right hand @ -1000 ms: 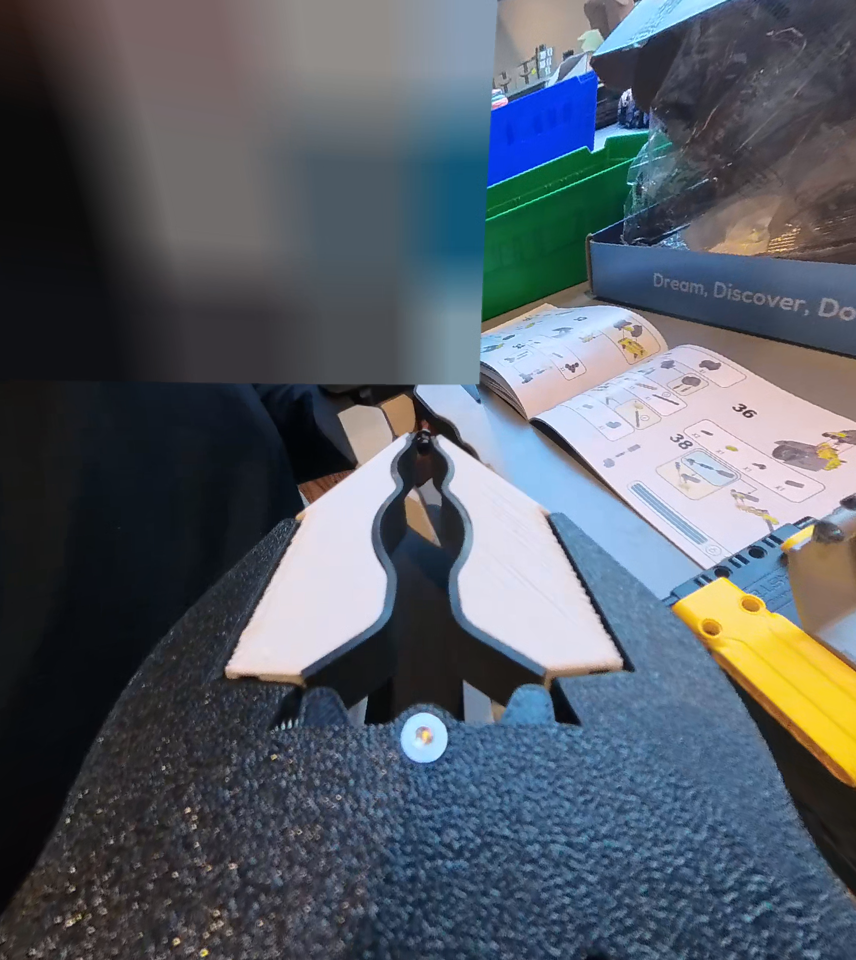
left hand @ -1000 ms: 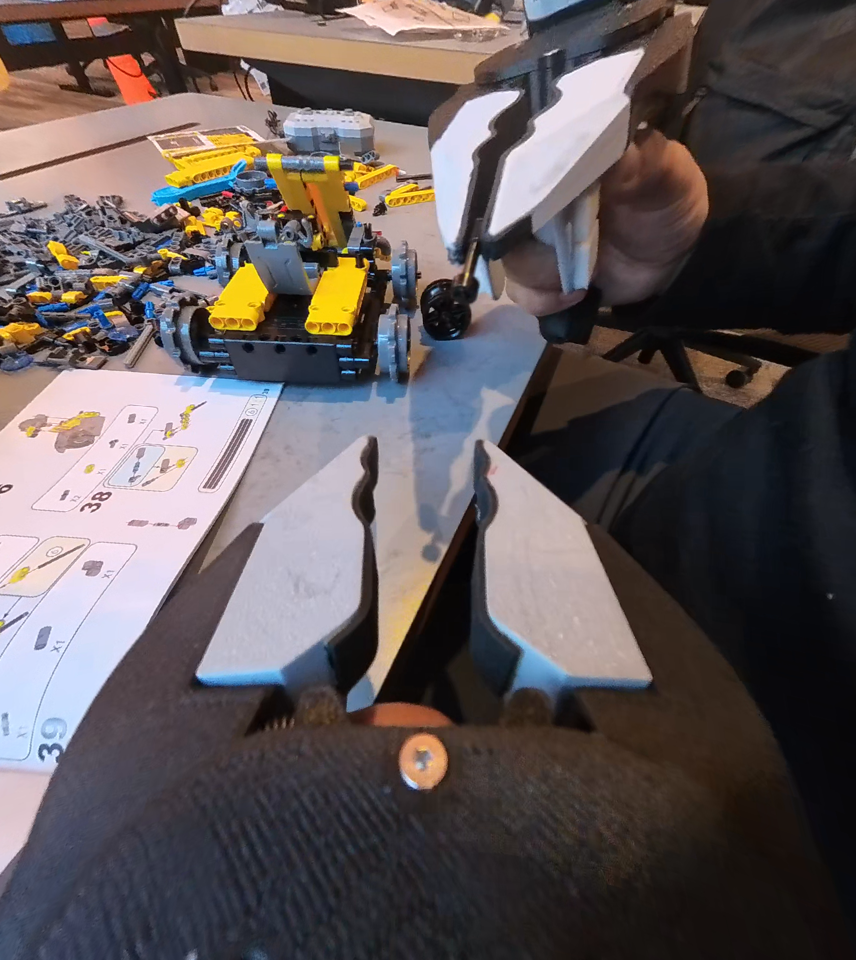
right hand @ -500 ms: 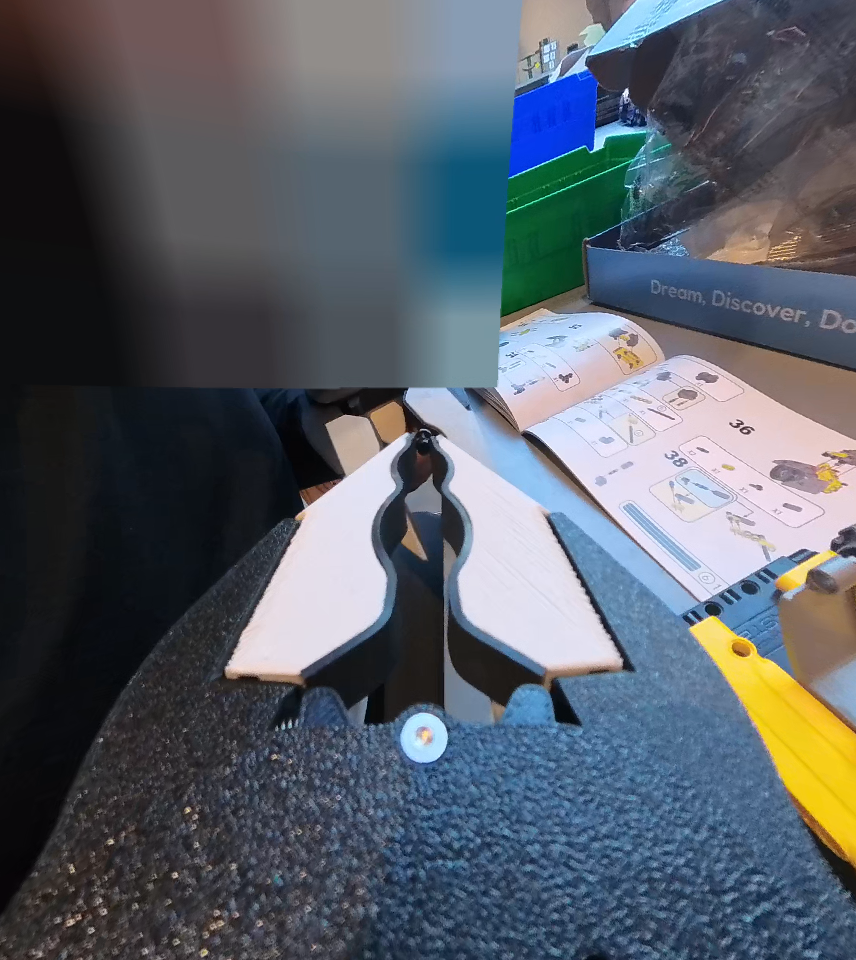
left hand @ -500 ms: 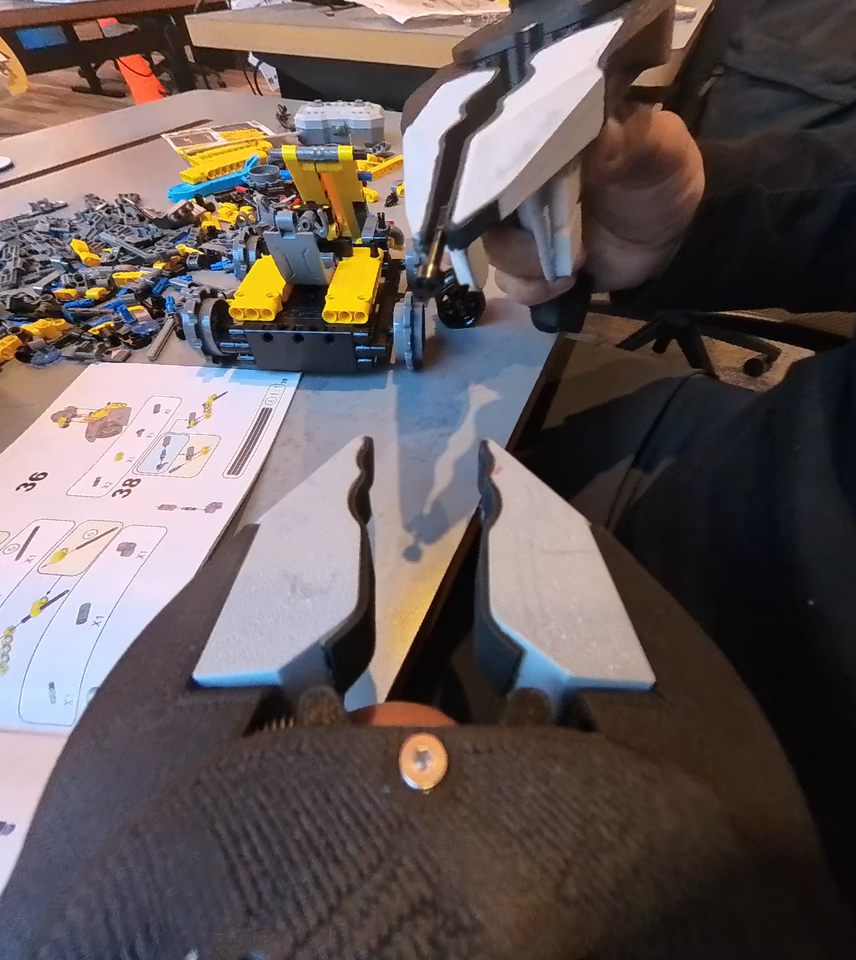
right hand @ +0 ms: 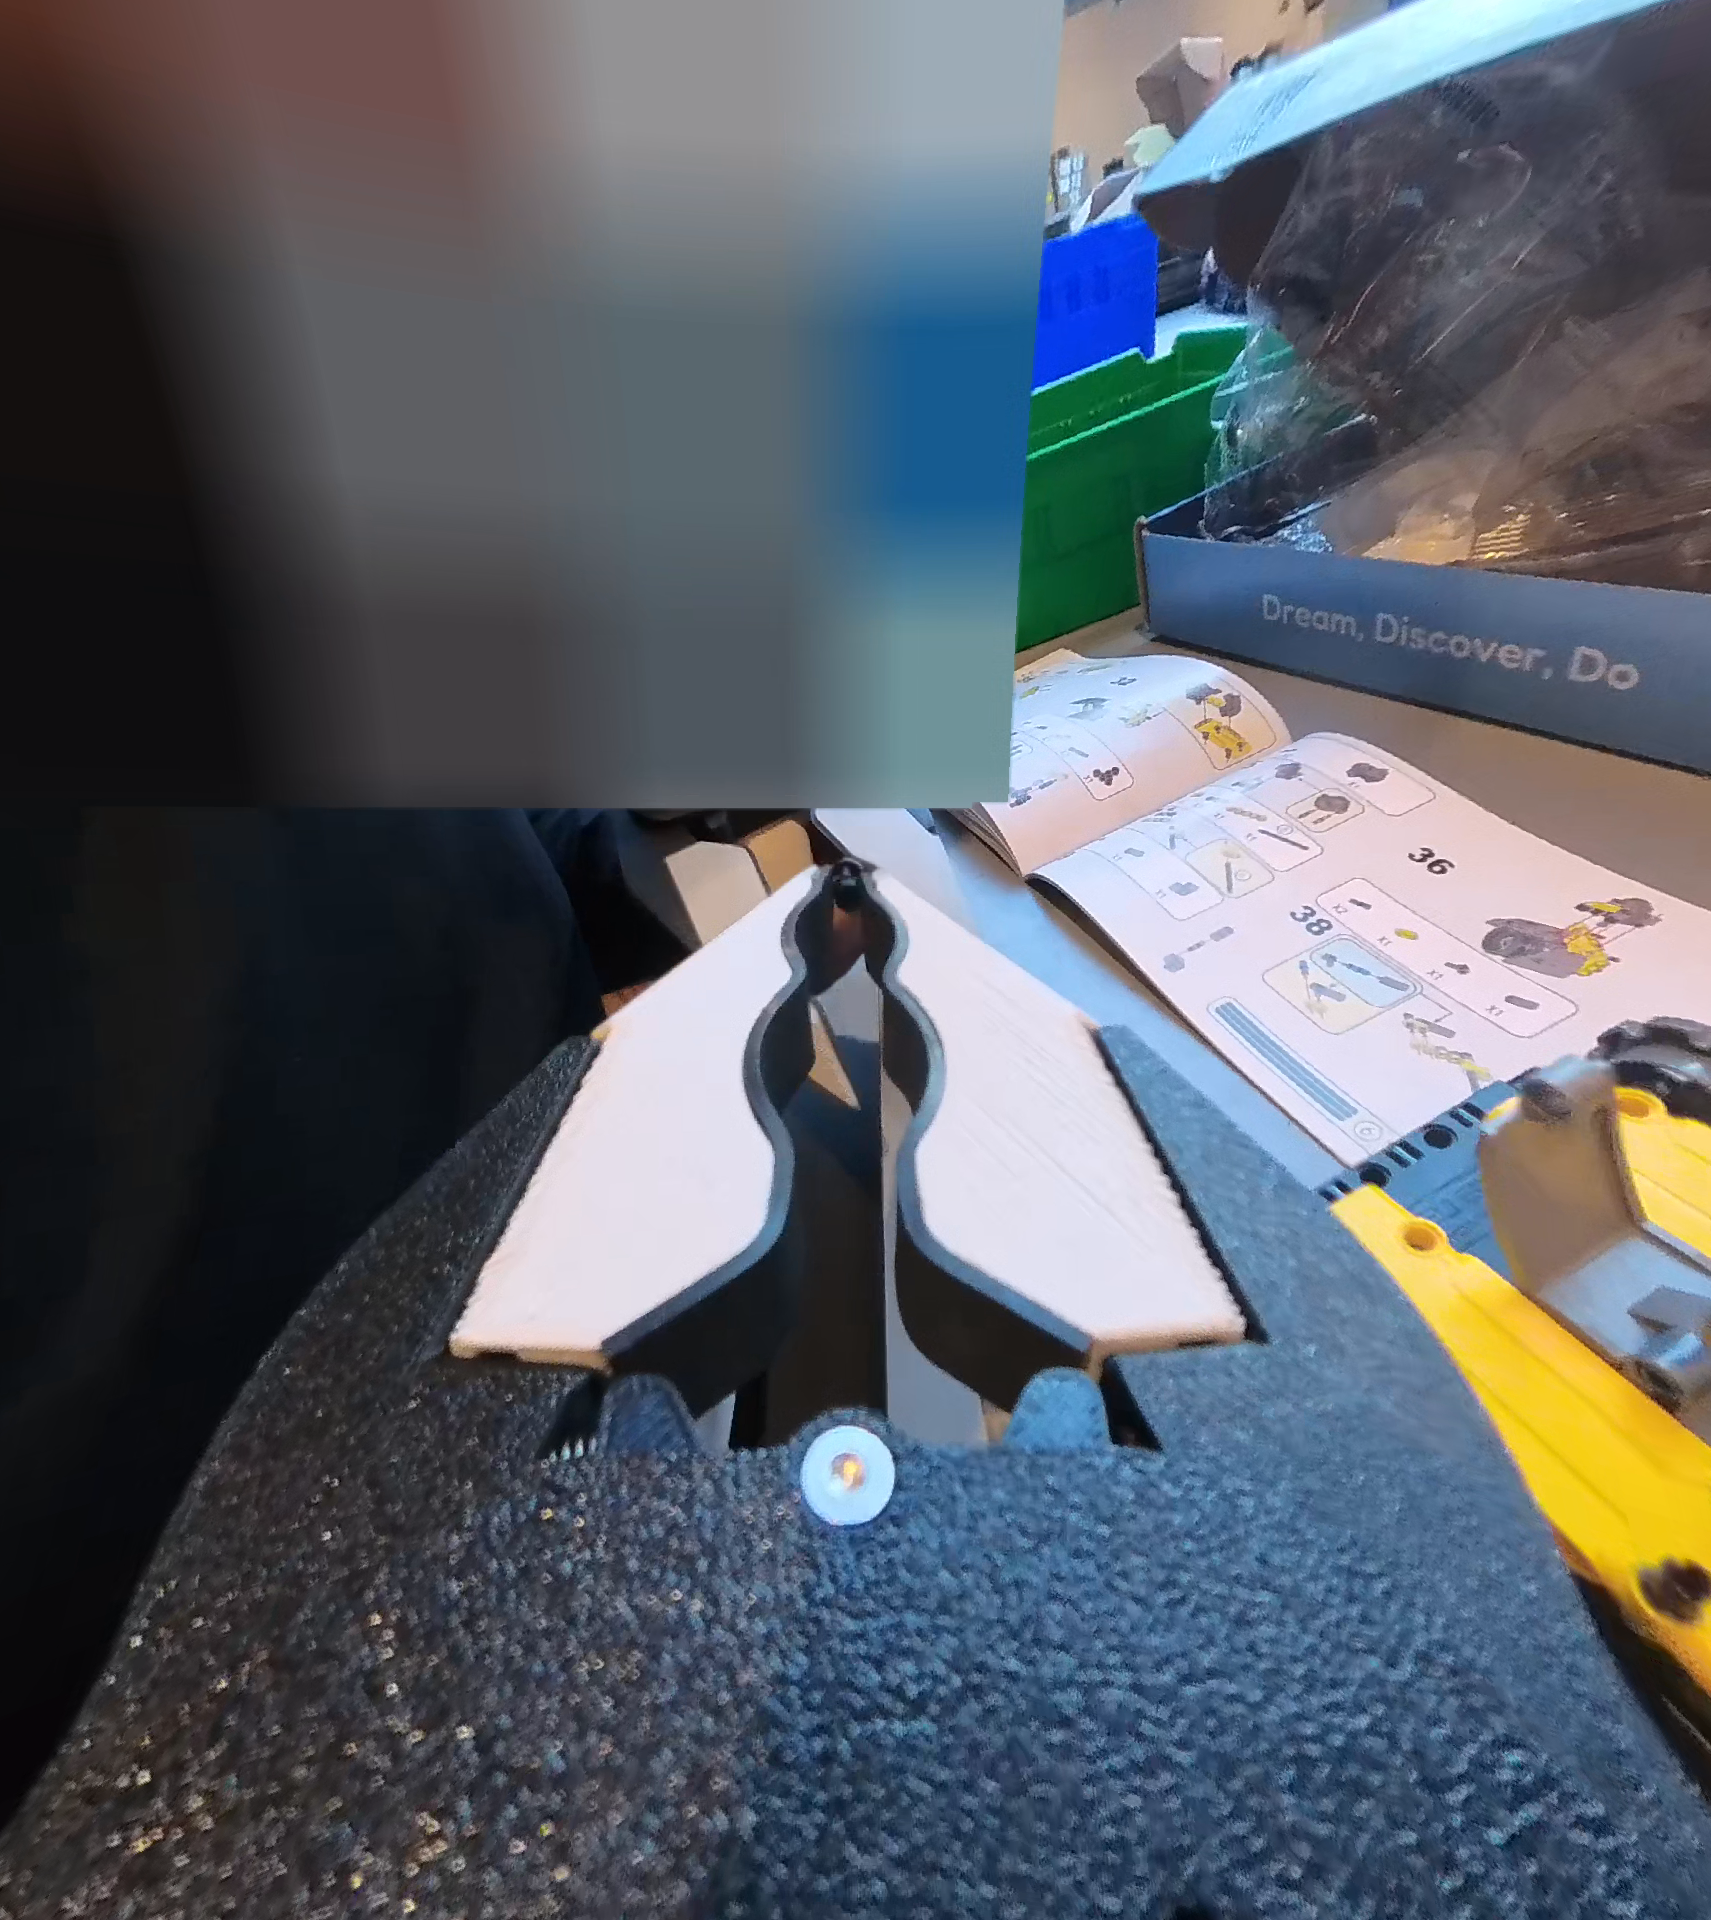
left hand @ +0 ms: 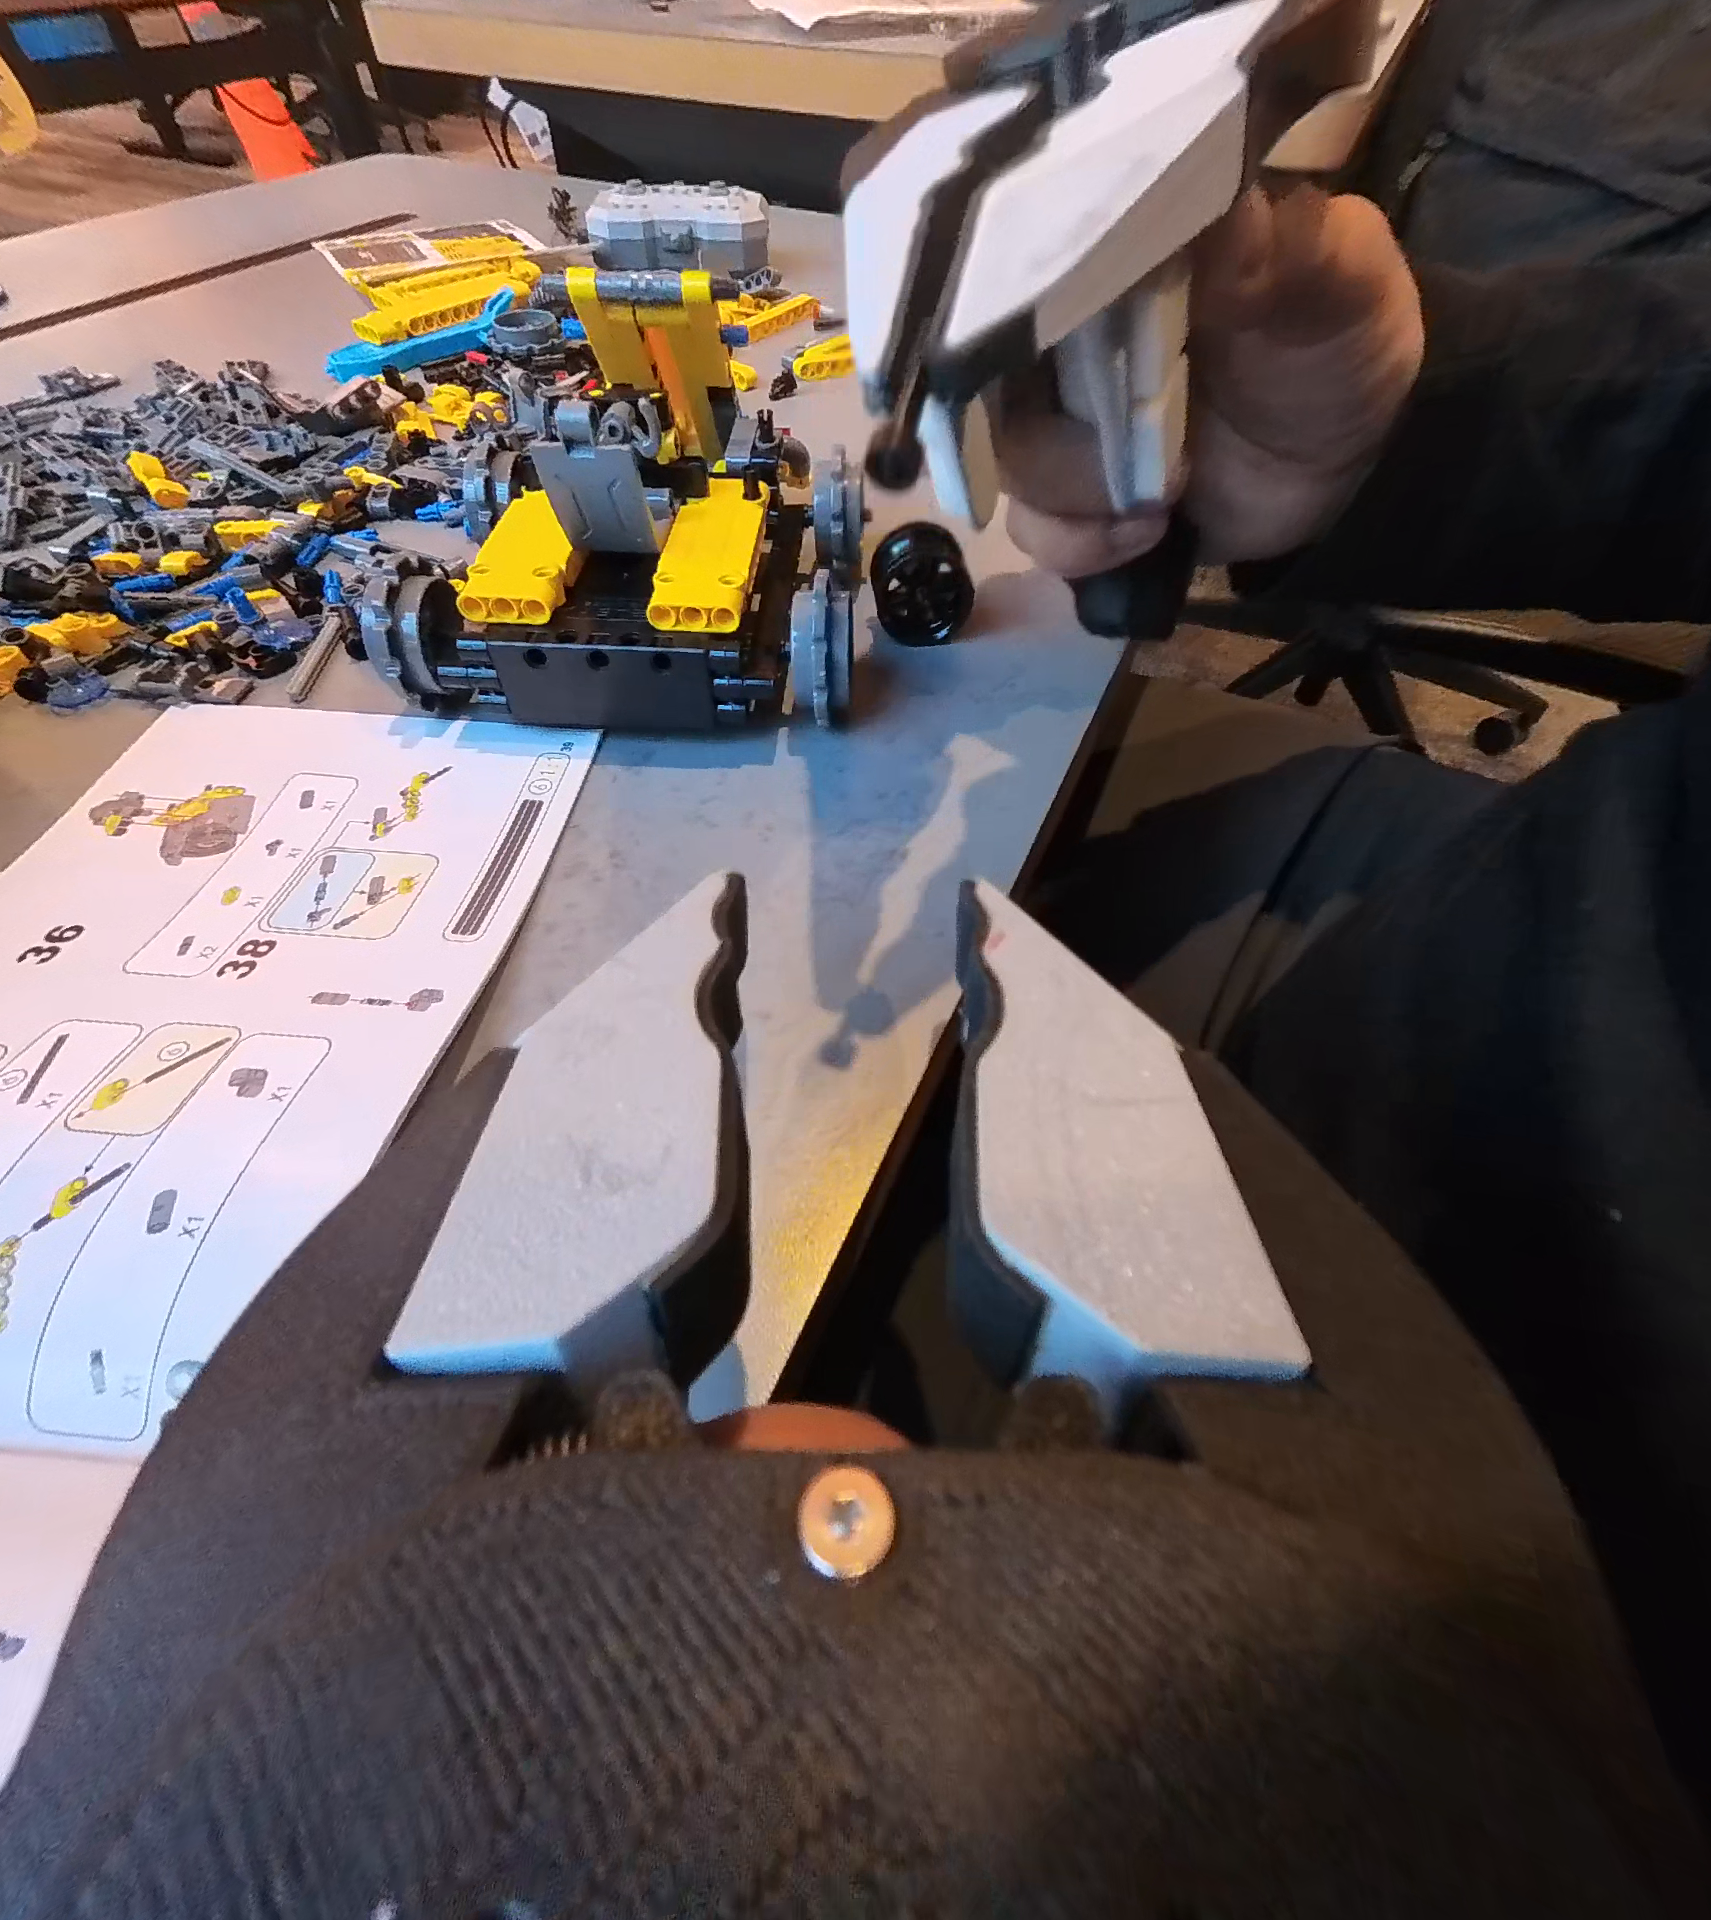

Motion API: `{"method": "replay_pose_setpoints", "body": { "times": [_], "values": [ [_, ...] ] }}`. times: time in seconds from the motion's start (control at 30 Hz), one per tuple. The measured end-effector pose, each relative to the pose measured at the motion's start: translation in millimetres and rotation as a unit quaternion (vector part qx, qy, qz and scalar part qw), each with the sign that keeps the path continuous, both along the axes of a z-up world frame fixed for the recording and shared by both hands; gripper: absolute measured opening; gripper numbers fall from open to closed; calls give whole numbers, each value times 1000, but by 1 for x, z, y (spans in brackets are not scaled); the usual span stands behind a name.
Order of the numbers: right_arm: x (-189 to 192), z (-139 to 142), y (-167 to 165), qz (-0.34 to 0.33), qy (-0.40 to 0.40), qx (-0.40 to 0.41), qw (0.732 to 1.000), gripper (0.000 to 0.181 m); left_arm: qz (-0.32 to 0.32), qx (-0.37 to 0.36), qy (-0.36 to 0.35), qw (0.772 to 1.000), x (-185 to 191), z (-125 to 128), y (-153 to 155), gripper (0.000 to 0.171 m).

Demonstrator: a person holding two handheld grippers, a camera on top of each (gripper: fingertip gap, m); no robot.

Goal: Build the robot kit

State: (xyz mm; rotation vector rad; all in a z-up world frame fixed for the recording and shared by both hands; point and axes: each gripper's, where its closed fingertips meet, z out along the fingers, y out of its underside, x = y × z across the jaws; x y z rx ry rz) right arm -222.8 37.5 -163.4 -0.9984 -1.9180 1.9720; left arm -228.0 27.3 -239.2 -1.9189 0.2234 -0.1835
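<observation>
Your right tongs (left hand: 908,436) pinch a thin black axle pin (left hand: 901,416) beside the half-built yellow-and-grey brick vehicle (left hand: 622,582) near the surface's (left hand: 892,831) edge; left tongs (left hand: 846,925) gape empty, loose black wheel (left hand: 922,597) unfitted

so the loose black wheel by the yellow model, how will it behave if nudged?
The black wheel stands on its rim, so it will likely roll. It sits near the table edge and could drop off. Small plastic, probably light; a push may tip it flat instead.
</observation>
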Motion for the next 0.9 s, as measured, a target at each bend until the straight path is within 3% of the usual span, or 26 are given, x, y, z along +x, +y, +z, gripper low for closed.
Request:
{"method": "replay_pose_setpoints", "body": {
  "times": [0.6, 0.9],
  "values": [
    [56, 36, 79, -93, 51, -49, 993, 4, 24, 14, 26, 999, 6, -5, 14, 33],
    [67, 28, 113, -138, 33, -78, 987, 5, 24, 16, 62, 998, 14, -9, 19, 32]
  ]
}}
